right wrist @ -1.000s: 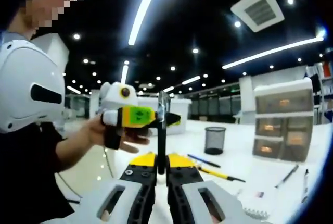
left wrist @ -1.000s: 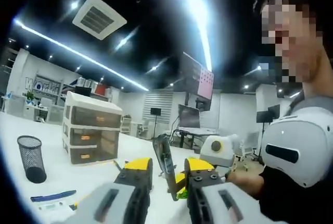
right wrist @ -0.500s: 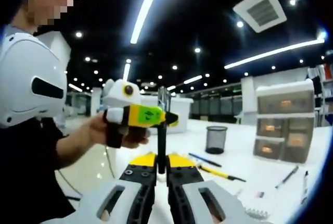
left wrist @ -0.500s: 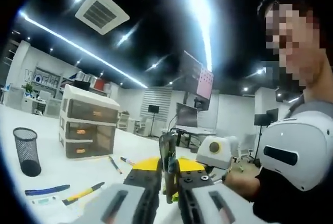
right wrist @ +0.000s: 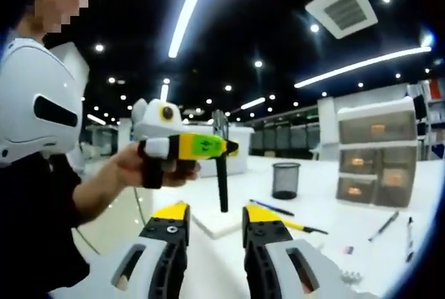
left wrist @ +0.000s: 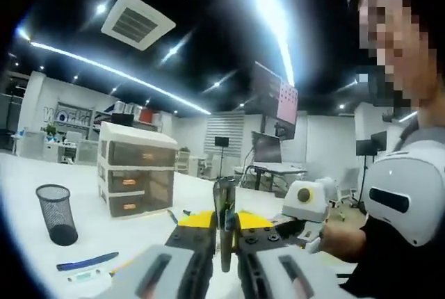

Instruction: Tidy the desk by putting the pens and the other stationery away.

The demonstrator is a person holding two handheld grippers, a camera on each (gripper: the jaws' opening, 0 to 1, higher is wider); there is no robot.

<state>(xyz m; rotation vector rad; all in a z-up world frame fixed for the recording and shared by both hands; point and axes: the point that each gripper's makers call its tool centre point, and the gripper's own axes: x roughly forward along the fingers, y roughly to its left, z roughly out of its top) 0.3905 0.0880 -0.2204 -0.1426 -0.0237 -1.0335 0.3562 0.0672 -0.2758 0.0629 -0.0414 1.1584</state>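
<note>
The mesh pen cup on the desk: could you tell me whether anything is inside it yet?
Nothing sticks out above the rim of the mesh pen cup in either view. Its dark mesh hides the lower part, so a short item at the bottom cannot be ruled out. Pens lie on the desk beside it.

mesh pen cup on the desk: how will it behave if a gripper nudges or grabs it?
The mesh pen cup is see-through wire, so probably light and quick to slide on the smooth white desk. It stands upright and taller than wide; a push near the rim may tip it, and once down it would likely roll. The thin mesh could flex under a hard squeeze.
</note>
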